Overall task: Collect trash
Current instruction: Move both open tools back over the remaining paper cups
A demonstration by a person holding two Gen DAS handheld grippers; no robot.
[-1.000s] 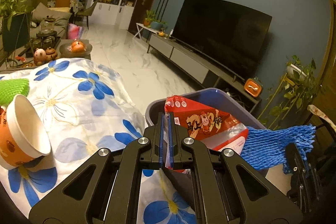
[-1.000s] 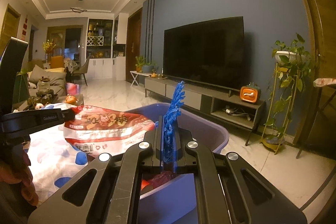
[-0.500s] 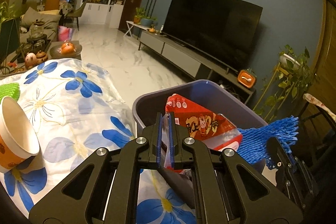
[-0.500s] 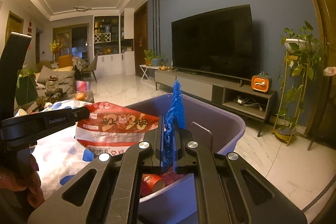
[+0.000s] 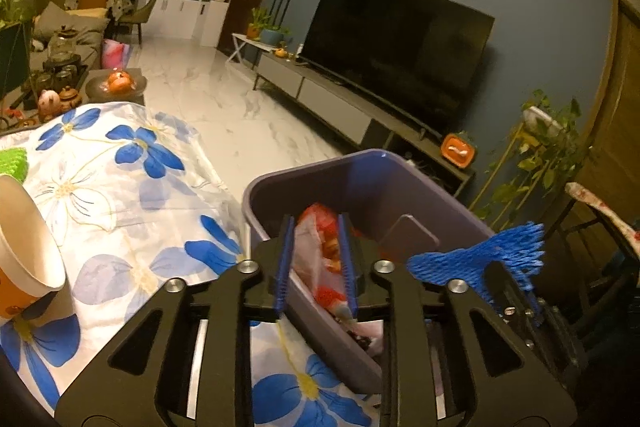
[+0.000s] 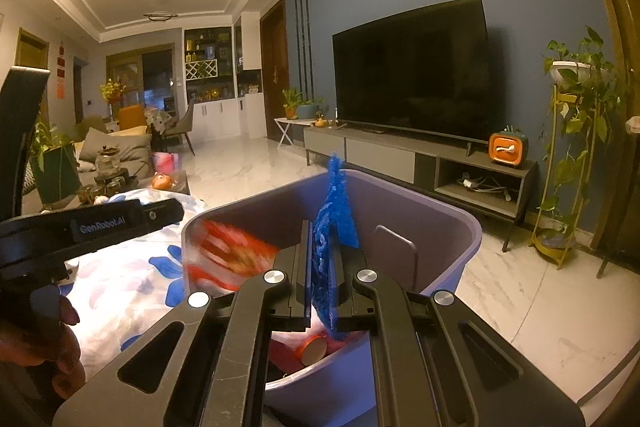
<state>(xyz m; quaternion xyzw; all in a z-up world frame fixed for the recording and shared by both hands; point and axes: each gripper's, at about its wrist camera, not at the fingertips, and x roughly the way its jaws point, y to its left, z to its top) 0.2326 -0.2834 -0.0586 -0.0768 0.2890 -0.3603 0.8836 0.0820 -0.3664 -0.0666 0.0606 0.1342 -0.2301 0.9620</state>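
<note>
Red snack bag released, left gripper now parted; right gripper clamps blue net.

Warm ceiling glow, fisheye warp, dim foreground

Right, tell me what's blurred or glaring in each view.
Right wrist view: the red snack bag is smeared by motion inside the bin, and the ceiling light blows out top left. Left wrist view: dimmer, sharp throughout, with fisheye bending of the television.

TV: dark, on blue wall
Clock: orange, on the TV console
Plant: on gold stand
Floor: white marble
</note>
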